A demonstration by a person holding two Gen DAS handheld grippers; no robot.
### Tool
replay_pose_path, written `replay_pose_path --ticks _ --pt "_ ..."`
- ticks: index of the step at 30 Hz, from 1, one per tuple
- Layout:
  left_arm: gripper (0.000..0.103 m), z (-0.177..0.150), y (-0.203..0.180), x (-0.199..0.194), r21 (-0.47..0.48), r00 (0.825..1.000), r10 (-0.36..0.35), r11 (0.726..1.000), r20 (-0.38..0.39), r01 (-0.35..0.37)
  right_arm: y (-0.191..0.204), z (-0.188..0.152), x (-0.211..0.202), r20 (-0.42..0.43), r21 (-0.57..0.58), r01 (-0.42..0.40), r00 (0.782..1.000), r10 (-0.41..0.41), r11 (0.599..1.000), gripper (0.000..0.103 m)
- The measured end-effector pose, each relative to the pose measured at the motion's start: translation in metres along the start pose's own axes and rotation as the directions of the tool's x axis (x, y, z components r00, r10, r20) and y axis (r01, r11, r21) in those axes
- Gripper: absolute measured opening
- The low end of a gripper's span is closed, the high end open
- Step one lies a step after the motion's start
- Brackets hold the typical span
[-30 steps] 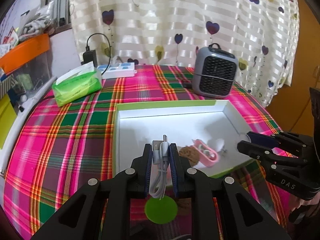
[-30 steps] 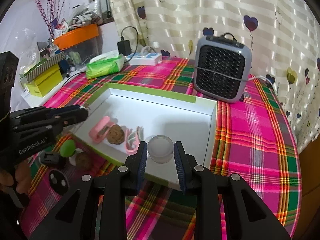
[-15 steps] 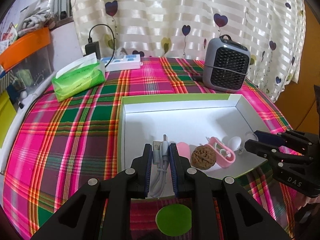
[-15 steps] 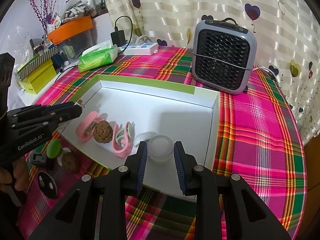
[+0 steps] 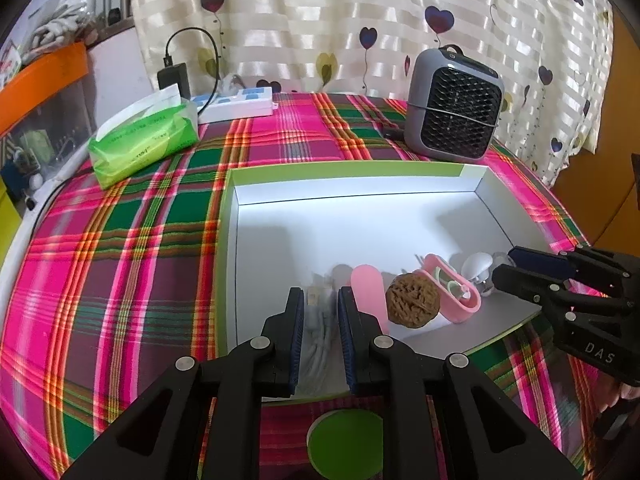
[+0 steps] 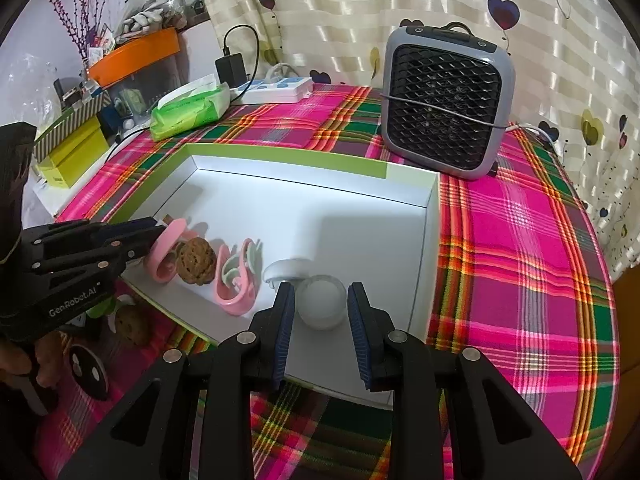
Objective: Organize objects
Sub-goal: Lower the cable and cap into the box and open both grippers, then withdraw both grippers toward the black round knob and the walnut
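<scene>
The left gripper [image 5: 319, 300] is pointing down into the near left corner of the shallow white box [image 5: 352, 196] with green rim, and its fingers are clamped on a coiled white cable [image 5: 320, 334]; the metal plug of the cable shows just above the finger tips, and the lower part of the coil is at the floor of the box, though I cannot tell if it is already resting there. Just right of this gripper, inside the box, lie a pink oblong lid [image 5: 369, 292], a brown walnut [image 5: 413, 306] and an open pink case [image 5: 452, 290], all close together along the near wall. The right gripper [image 6: 321, 300] is over the near right part of the same box, and its fingers are closed on a small frosted round jar [image 6: 322, 304], one pad on each side of it. A white cap [image 6: 286, 270] lies just behind the jar. On the bench [image 6: 520, 260], covered by a pink and green plaid cloth, a grey fan heater [image 6: 444, 104] stands behind the box, and a green tissue pack [image 5: 144, 142] and a white power strip [image 5: 238, 104] are at the far left. Outside the box, near the front, a second walnut [image 6: 132, 324] and a green disc [image 5: 346, 442] rest on the cloth.
</scene>
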State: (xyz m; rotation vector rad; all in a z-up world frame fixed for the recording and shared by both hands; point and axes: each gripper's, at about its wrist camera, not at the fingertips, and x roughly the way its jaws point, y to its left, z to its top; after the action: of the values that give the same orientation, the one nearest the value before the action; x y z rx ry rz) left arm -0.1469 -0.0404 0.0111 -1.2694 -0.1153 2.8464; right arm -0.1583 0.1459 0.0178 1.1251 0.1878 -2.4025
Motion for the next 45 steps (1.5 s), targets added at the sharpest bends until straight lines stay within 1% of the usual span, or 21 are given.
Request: replay_pose_path --ticks 7,12,18,21,30,37,45 --pt "0.016 0.001 0.0 -0.004 -0.008 1.0 -0.015 1.0 0.013 0.015 0.005 -0.002 -0.002 0.02 -0.014 -0.004 1.0 0.004 1.0 0.029" --pt "0.017 0.0 0.0 -0.009 -0.013 0.999 -0.017 1.0 0.027 0.017 0.006 -0.004 -0.008 0.036 -0.012 -0.002 0.999 0.002 1.0 0.033" --pt "0.017 -0.002 -0.001 -0.024 -0.022 0.998 -0.012 1.0 0.055 0.013 0.011 -0.007 -0.022 0.065 -0.008 0.005 0.998 -0.005 1.0 0.034" --pt "0.017 -0.003 -0.006 -0.033 -0.008 0.997 -0.009 1.0 0.074 0.01 0.015 -0.01 -0.03 0.083 -0.012 0.001 0.997 0.0 1.0 0.034" --pt "0.017 -0.021 -0.029 -0.059 0.054 0.995 -0.022 0.998 0.1 0.016 0.026 -0.022 -0.05 0.114 -0.012 -0.031 0.993 0.032 0.999 0.034" --pt "0.017 -0.034 -0.035 -0.073 0.059 0.993 -0.034 0.998 0.111 0.028 0.039 -0.033 -0.062 0.128 -0.027 -0.058 0.99 0.061 0.998 0.034" --pt "0.017 -0.045 -0.038 -0.083 0.061 0.992 -0.053 0.997 0.115 0.046 0.046 -0.041 -0.068 0.127 -0.033 -0.068 0.989 0.072 0.997 0.035"
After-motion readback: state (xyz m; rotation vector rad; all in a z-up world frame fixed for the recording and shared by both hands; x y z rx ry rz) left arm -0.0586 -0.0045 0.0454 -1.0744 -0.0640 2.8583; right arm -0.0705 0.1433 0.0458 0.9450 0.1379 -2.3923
